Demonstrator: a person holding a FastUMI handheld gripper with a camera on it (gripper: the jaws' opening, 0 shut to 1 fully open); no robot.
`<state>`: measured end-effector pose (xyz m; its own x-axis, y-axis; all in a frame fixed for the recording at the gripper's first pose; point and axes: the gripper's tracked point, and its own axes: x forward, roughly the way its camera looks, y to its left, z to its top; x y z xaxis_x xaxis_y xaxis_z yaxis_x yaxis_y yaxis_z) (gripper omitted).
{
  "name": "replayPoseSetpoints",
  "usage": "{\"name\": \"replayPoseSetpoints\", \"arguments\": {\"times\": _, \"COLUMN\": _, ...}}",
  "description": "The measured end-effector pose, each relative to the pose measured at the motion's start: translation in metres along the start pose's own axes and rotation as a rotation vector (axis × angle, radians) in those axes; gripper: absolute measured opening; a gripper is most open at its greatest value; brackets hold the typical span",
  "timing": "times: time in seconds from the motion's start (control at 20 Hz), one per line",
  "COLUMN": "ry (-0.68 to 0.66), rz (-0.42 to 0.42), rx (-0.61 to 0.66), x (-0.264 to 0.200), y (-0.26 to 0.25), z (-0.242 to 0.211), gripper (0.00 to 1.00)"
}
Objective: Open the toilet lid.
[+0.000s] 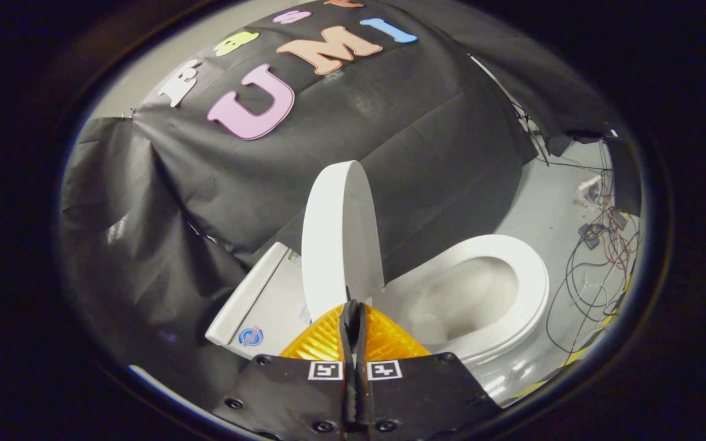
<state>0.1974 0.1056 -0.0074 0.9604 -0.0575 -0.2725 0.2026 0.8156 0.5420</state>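
Observation:
The white toilet lid (336,239) stands raised, nearly upright, leaning back toward the tank (255,300). Beside it the white seat ring (534,278) lies flat around the bowl (469,294), whose inside is in plain sight. My gripper (353,304) is shut, its two fingers pressed together with nothing between them. The fingertips sit just in front of the lid's lower part, near its hinge end. I cannot tell whether they touch the lid.
The black cloth wall (218,184) hangs close behind the toilet and to its left. Loose cables and small electronic parts (598,245) lie on the pale floor beyond the seat. A round sticker (250,336) marks the tank's front.

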Motion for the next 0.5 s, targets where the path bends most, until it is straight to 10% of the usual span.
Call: {"name": "replayPoseSetpoints", "arguments": {"times": 0.5, "ry": 0.001, "rz": 0.028, "rx": -0.028, "x": 0.006, "y": 0.024, "z": 0.000, "gripper": 0.00}}
